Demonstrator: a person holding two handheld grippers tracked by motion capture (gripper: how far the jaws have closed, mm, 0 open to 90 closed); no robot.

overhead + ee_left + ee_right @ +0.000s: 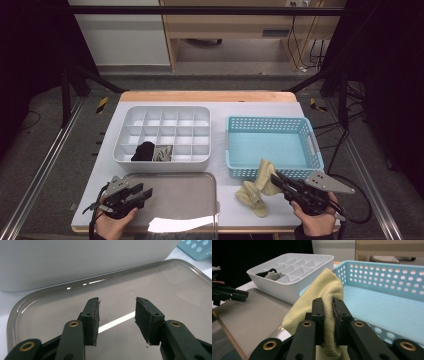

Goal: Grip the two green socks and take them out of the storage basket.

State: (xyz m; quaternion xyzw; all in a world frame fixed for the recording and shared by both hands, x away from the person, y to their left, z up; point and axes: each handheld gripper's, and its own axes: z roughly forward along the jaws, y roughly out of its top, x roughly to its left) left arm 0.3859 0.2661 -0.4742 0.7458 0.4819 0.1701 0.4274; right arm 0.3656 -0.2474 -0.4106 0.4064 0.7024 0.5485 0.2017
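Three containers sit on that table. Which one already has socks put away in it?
The white divided organizer: a black sock and a grey one sit in adjacent front-row compartments. The blue basket and the grey tray hold none.

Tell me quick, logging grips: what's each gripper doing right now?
Left gripper: open, holding nothing, over the metal tray.
Right gripper: closed on the yellow sock.
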